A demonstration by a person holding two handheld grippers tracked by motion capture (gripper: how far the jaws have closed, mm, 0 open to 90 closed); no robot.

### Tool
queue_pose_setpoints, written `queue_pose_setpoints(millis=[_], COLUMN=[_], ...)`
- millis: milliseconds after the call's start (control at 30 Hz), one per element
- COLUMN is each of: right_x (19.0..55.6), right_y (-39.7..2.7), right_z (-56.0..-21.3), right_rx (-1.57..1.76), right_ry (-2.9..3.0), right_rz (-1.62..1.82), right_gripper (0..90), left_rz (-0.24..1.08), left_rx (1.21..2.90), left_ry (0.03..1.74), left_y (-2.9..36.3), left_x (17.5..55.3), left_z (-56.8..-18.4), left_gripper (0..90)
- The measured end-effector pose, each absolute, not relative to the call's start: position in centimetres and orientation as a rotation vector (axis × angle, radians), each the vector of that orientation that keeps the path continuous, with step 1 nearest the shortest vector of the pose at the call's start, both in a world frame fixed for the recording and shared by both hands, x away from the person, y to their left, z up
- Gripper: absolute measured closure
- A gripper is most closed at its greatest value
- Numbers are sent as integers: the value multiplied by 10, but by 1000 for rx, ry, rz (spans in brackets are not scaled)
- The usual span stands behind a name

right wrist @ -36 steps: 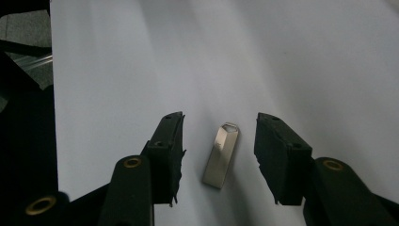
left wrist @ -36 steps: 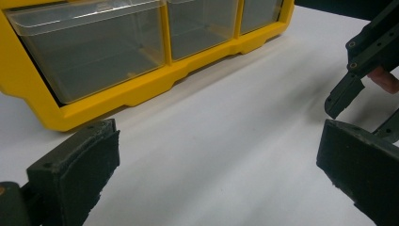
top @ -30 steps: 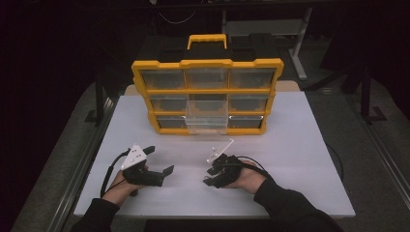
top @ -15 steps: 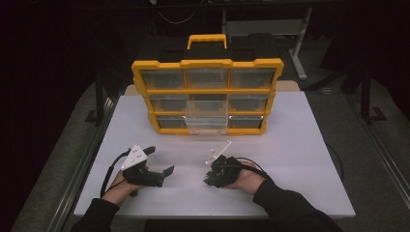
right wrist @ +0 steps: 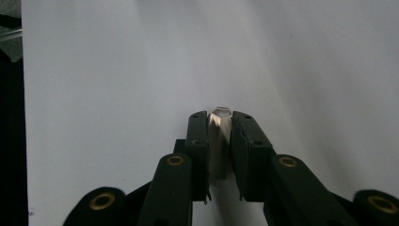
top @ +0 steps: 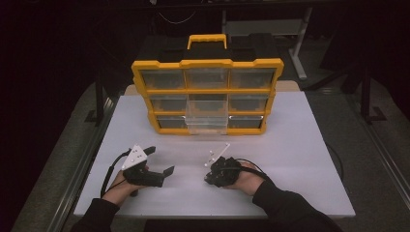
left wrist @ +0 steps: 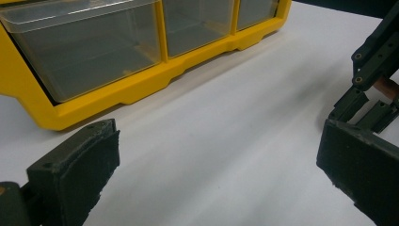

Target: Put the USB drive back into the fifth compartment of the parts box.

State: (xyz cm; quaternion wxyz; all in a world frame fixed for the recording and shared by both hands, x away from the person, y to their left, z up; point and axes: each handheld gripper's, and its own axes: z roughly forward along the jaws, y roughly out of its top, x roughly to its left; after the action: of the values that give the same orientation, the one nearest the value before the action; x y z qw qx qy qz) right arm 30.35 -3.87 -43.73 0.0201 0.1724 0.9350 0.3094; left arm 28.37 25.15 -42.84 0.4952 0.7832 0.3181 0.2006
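Our right gripper [right wrist: 220, 123] had just been closing and clamped a small hexagonal metal piece [right wrist: 219, 136]. Our left gripper [left wrist: 216, 165] stood wide open, empty, near the organizer [top: 208, 94].

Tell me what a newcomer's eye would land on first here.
The yellow organizer case stands upright at the far side of the white table, with one clear drawer in its bottom row pulled out. Nearer the person, the right tool has just been closing on a small pale hex-shaped piece between its pads, while the left tool sits wide open.
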Motion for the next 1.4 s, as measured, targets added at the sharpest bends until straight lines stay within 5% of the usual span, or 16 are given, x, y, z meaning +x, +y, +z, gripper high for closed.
queue_pose_setpoints(millis=[1400], right_x=[309], right_y=[-60], right_z=[-425], right_rx=[579], right_ry=[2910], right_rz=[979], right_gripper=[780], left_rz=[487], left_rx=[1897], left_ry=[765], left_y=[252], left_x=[283], left_z=[-428], left_gripper=[0])
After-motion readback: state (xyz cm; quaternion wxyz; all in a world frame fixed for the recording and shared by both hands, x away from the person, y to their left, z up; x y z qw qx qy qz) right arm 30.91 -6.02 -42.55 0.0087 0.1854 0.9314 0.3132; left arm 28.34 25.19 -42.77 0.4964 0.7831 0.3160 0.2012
